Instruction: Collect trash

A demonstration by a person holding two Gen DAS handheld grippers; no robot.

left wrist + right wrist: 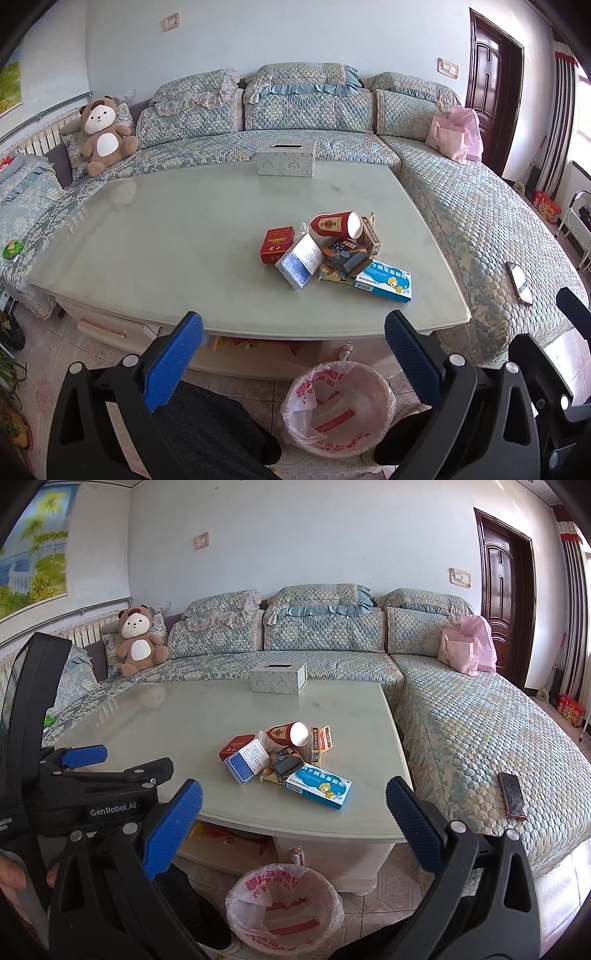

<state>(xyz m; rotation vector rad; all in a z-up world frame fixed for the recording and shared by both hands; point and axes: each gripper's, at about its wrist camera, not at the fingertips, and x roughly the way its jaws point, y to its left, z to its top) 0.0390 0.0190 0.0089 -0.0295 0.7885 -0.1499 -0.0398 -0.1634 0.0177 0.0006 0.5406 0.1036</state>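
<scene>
Sofas ring the pale table [147,229], where the trash pile [332,251] sits untouched near its front right corner. Both the left gripper [293,343] and right gripper [293,821] hover spread and empty above the bin [338,406], which looks empty. Nothing is collected yet.

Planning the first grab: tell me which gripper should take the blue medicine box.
Right, probably. The blue medicine box lies at the pile's near right edge, roughly centred ahead of the open right gripper. For the open left gripper it sits off to the right.
</scene>
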